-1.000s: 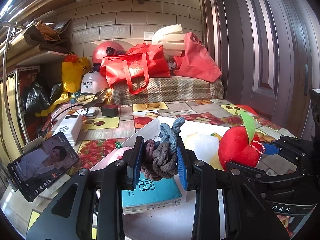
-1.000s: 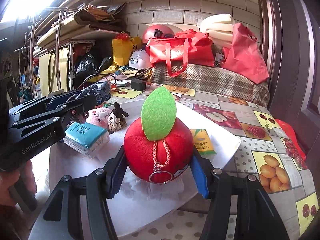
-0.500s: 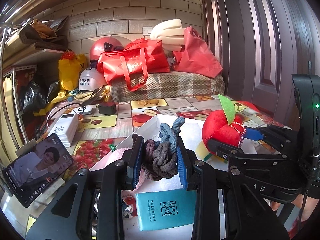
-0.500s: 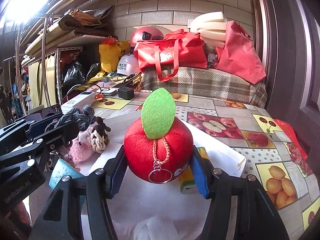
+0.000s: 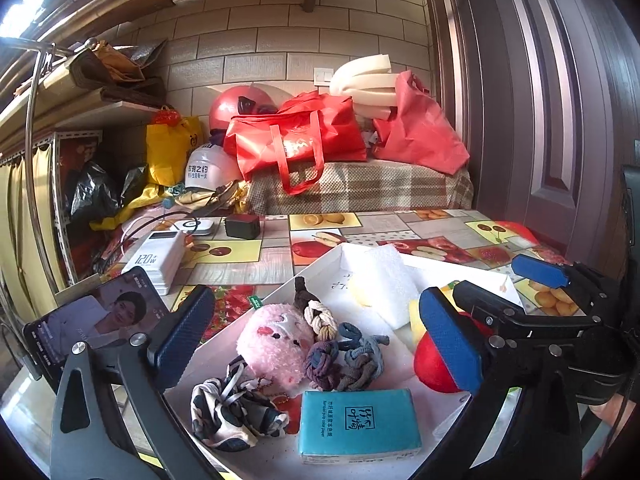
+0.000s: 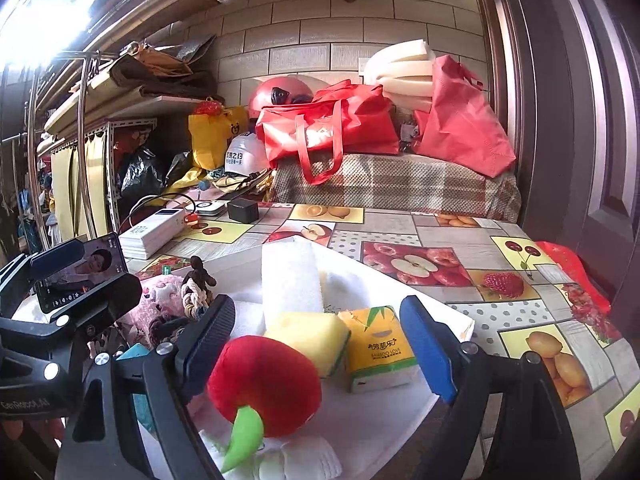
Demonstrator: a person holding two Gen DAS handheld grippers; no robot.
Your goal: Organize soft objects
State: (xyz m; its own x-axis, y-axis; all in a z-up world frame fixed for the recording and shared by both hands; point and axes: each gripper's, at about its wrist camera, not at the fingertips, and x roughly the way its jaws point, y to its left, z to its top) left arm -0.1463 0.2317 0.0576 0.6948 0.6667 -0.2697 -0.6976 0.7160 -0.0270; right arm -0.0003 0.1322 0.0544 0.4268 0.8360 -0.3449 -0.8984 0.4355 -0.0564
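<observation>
On the fruit-print table (image 6: 460,240) sits a white tray (image 5: 320,268) full of soft things. Both grippers hang over it. The left gripper (image 5: 316,336) has just been opening its jaws, and now they are spread wide with nothing pinched between them. Under it, down in the tray, lie the knotted hair ties (image 5: 344,360), right beside a pink fluffy toy (image 5: 272,344). A black and white scrunchie (image 5: 228,408) and a blue tissue pack (image 5: 358,424) lie closer to the camera. The right gripper (image 6: 316,340) has just been opening too. Its jaws stand apart, and the red plush apple (image 6: 264,384) lies between them on the tray, tipped over with its green leaf pointing down. The pads do not press it. Behind the apple sit a yellow sponge (image 6: 308,336) and a yellow tissue pack (image 6: 378,348), touching each other.
</observation>
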